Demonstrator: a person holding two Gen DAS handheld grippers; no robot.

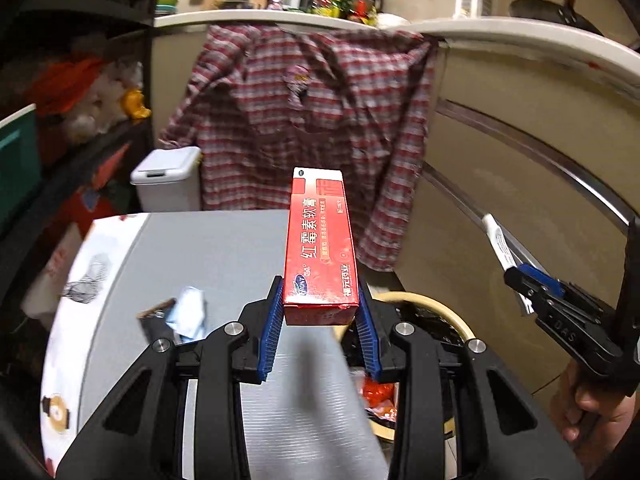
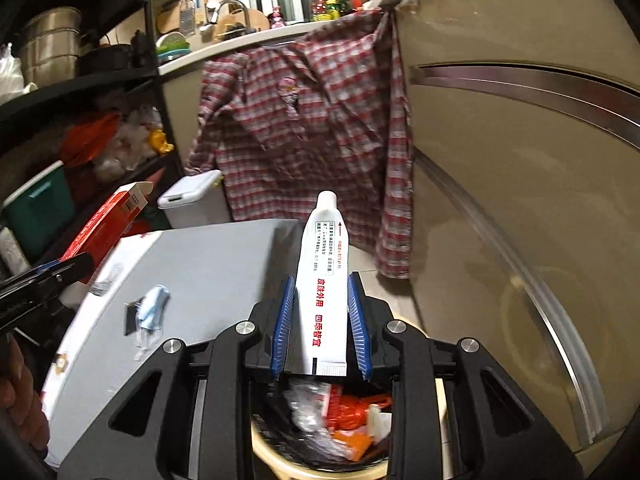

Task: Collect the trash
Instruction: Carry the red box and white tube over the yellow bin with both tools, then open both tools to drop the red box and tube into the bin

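Blue pads (image 1: 272, 332) of the left claw (image 1: 320, 320) clamp a red box (image 1: 320, 240) that juts forward over the grey bench (image 1: 192, 256); right claw (image 2: 320, 320) grips a white tube (image 2: 324, 280), cap forward, above a bin (image 2: 276, 456) of trash; left of both claws, a crumpled blue scrap (image 2: 154, 306) lies on the bench; beyond hangs a plaid shirt (image 1: 312, 108).

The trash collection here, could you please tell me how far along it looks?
Done: the round bin with the pale rim already holds orange and clear wrappers. In hand: the left gripper clamps a red cardboard medicine box, and the right gripper clamps a white ointment tube above that bin. Left: a crumpled pale blue scrap and a dark clip lie on the grey table.
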